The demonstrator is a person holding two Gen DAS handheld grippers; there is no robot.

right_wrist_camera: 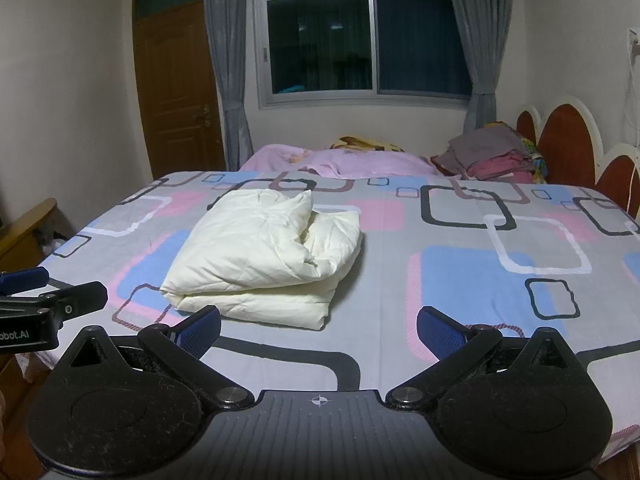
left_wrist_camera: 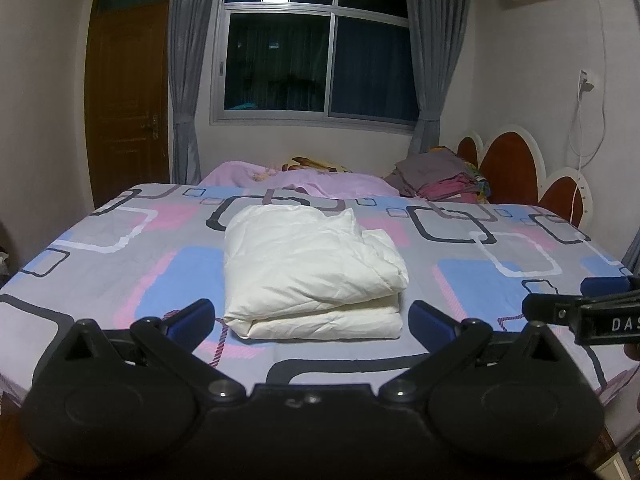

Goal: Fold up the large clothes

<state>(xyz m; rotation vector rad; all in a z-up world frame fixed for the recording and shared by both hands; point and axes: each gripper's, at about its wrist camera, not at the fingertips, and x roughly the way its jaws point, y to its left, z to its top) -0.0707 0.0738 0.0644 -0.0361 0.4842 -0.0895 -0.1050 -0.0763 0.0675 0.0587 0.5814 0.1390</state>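
Two grippers present, both empty. Left gripper (left_wrist_camera: 312, 322) spread wide, raised above the near edge of the patterned grey, pink and blue bedsheet (left_wrist_camera: 460, 292), blue pads either side of the bundle's near edge as framed, no contact. Centre: cream-white padded garment folded into a thick rectangular bundle (left_wrist_camera: 308, 268), resting on the bed, nearer its left side, two stacked layers showing at the near edge, a loose puffed flap lying on top toward the far right corner. Right gripper (right_wrist_camera: 318, 332) likewise spread wide, holding nothing, hovering just right of the bundle's near corner. Far right, against the red and white scalloped headboard (left_wrist_camera: 508, 164): stack of folded grey and pink clothes (left_wrist_camera: 440, 176), well apart from the bundle.

Handling estimate: light, soft, compressible, springy filling; smooth shell probably slippery. Folding apparently near complete. Recommended hold: near folded edge, both layers pinched together, one gripper at each near corner. Risk: top flap springing open if only the upper layer taken.
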